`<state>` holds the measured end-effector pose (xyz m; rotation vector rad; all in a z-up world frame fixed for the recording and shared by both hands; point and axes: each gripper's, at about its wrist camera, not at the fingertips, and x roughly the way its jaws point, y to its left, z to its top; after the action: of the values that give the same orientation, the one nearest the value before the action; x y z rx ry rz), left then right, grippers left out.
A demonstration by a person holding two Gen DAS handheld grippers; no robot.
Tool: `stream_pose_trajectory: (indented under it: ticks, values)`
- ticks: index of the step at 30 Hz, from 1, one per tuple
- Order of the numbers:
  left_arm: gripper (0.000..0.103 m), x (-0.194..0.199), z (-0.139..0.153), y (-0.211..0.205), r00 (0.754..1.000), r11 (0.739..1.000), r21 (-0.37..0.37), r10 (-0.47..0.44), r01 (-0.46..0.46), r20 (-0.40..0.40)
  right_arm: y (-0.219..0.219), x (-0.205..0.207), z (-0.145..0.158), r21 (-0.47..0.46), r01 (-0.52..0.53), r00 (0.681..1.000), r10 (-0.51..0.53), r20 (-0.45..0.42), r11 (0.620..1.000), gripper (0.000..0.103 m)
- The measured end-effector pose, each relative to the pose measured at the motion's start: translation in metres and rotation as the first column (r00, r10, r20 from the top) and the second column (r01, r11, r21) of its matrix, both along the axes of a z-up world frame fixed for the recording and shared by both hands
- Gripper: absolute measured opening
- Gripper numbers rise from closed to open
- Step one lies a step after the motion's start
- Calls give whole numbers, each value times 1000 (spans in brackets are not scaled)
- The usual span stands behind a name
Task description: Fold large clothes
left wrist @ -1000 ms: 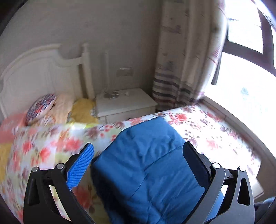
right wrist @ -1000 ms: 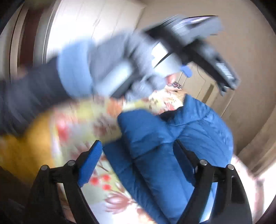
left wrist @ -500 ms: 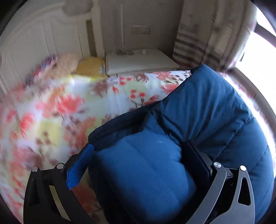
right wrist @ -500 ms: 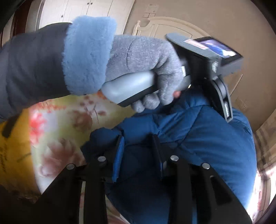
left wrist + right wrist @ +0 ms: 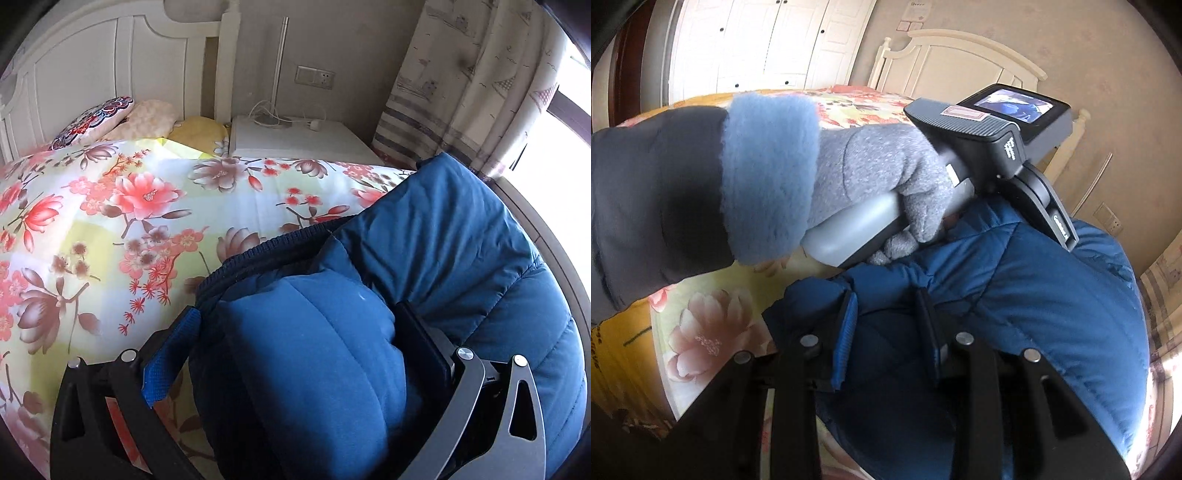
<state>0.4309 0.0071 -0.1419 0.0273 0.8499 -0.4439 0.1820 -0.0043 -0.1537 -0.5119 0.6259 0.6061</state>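
Both grippers now lower, blue jacket (image 5: 443, 258) on floral bedspread (image 5: 110, 221)

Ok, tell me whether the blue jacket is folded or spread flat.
Partly folded: the blue jacket is bunched, one padded layer doubled over another on the floral quilt.

The left gripper (image 5: 295, 328) jaws clamp a padded blue jacket (image 5: 443, 251) fold over the floral bedspread (image 5: 110, 221).
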Motion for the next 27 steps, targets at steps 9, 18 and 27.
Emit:
stream_pose_trajectory:
  ticks: [9, 18, 27]
  values:
    - [99, -9, 0, 5, 998, 999, -13, 44, -44, 34, -121, 12, 107, 338, -19, 999, 27, -20, 941, 55]
    - [99, -9, -4, 21, 997, 992, -107, 75, -72, 32, -210, 214, 104, 332, 314, 948, -272, -167, 889, 38]
    - [99, -3, -9, 32, 996, 980, -176, 91, -91, -8, -172, 282, 49, 75, 282, 922, -249, -295, 956, 37]
